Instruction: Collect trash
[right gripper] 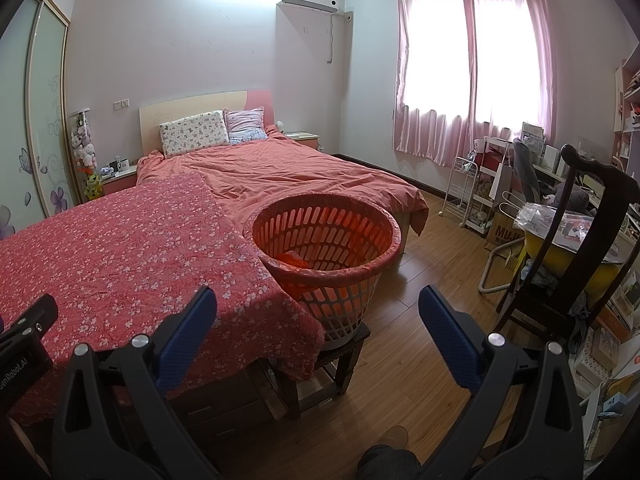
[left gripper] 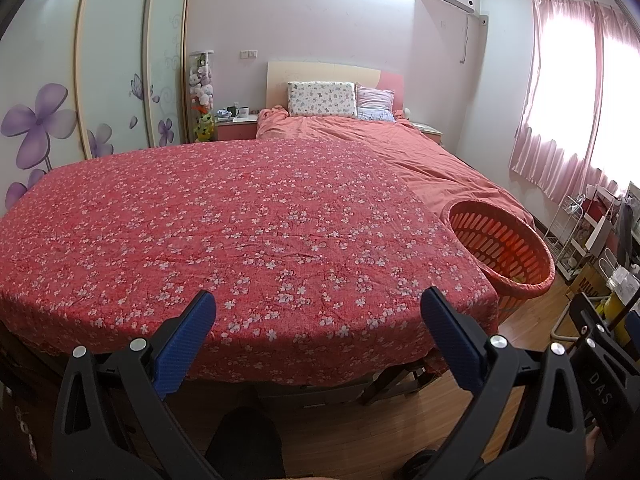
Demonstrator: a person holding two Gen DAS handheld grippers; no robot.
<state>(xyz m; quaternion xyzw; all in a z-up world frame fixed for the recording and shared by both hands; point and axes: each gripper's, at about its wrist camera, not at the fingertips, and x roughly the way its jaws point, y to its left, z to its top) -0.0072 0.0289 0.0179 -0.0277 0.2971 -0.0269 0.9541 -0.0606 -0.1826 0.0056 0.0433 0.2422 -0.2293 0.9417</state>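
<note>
An orange slatted basket (right gripper: 352, 280) stands on a small dark stool (right gripper: 344, 360) at the right corner of a table under a red flowered cloth (right gripper: 120, 264). Something orange lies inside the basket (right gripper: 292, 260). The basket also shows at the right in the left wrist view (left gripper: 532, 264). My left gripper (left gripper: 320, 312) is open and empty, held before the table's near edge. My right gripper (right gripper: 318, 312) is open and empty, a little short of the basket. The flowered cloth (left gripper: 240, 232) has nothing on it in either view.
A bed with a pink quilt (right gripper: 304, 176) lies beyond the table. A dark wooden chair (right gripper: 568, 240) holding a yellow tub stands at the right, with a white rack (right gripper: 460, 188) and boxes near it. Wardrobe doors (left gripper: 112, 60) line the left wall. Wooden floor (right gripper: 420, 280) lies right of the basket.
</note>
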